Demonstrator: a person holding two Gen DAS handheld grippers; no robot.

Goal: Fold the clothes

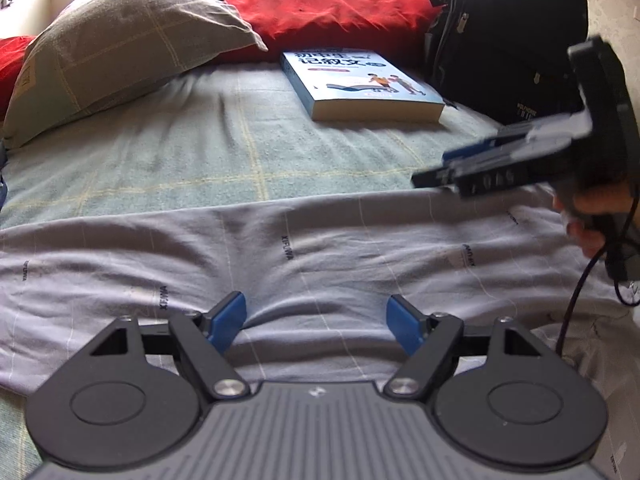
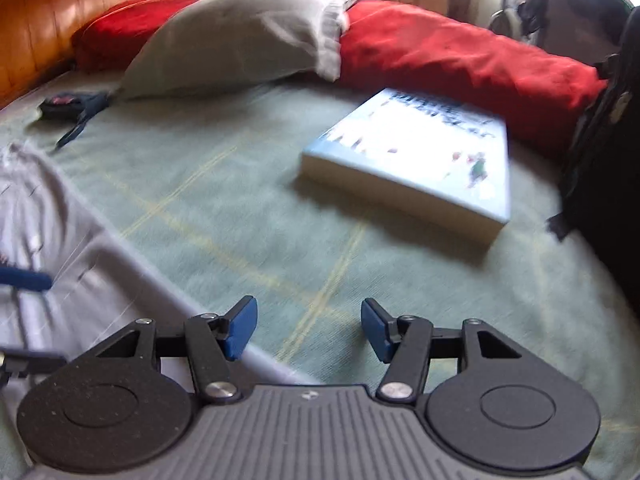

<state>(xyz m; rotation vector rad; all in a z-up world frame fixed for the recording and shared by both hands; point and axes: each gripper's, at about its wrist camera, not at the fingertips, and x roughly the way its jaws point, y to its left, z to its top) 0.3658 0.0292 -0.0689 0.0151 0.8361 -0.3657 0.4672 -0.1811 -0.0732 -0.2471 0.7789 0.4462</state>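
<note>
A pale lilac-grey garment [image 1: 280, 248] with thin stripes and small printed words lies spread across the bed, wrinkled in the middle. My left gripper [image 1: 316, 322] hovers over its near part, open, with nothing between the blue pads [image 1: 228, 318]. In the left wrist view my right gripper [image 1: 436, 168] comes in from the right above the garment's far edge, held by a hand [image 1: 586, 228]. In its own blurred view the right gripper [image 2: 310, 326] is open and empty over the green checked sheet [image 2: 248, 200], beside the garment's edge [image 2: 52, 220]. The left gripper's blue fingertip [image 2: 24, 280] shows at the left.
A thick blue book [image 1: 360, 84] lies on the sheet beyond the garment. Behind it are a grey checked pillow [image 1: 120, 48] and a long red cushion [image 1: 332, 16]. A black backpack [image 1: 508, 40] stands at the right. A small dark pouch [image 2: 68, 106] lies near the wooden headboard [image 2: 60, 8].
</note>
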